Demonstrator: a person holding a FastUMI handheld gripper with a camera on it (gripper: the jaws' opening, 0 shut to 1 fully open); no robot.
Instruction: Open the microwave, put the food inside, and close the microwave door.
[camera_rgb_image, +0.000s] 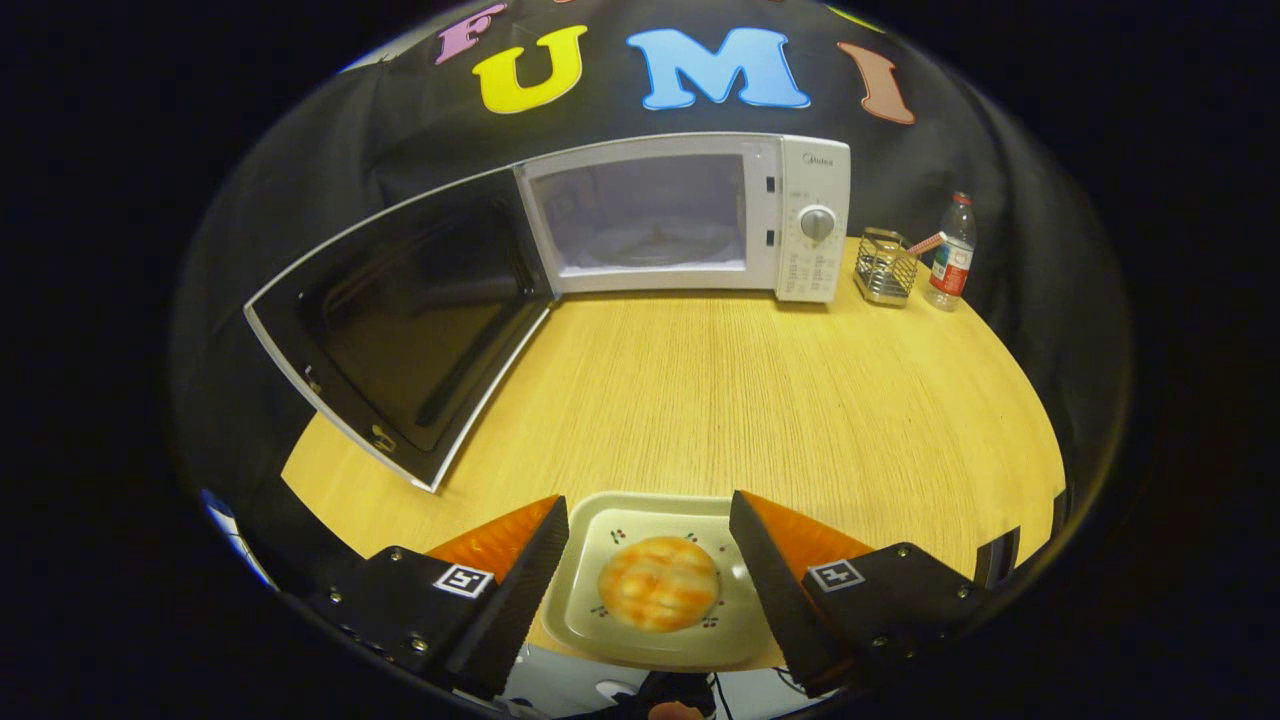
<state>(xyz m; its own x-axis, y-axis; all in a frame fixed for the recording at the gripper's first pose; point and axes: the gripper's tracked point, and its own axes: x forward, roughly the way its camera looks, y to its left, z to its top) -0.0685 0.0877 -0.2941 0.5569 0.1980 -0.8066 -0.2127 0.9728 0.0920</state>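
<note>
A staged booth: microwave (690, 215) on a wooden table (720, 400) against draped black cloth (300, 170).

Matt wood-grain table (760, 400), glossy microwave door (400, 320), glazed plate (640, 530)

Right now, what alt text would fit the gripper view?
The open gripper hangs over a plate with a round bun at the table edge. Beyond stands a microwave, its door swung wide open.

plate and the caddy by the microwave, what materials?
Plate, seen between the open tool's fingers: likely glazed ceramic or melamine, glossy cream, small printed motifs. Caddy: metal wire mesh, shiny, see-through grid.
</note>
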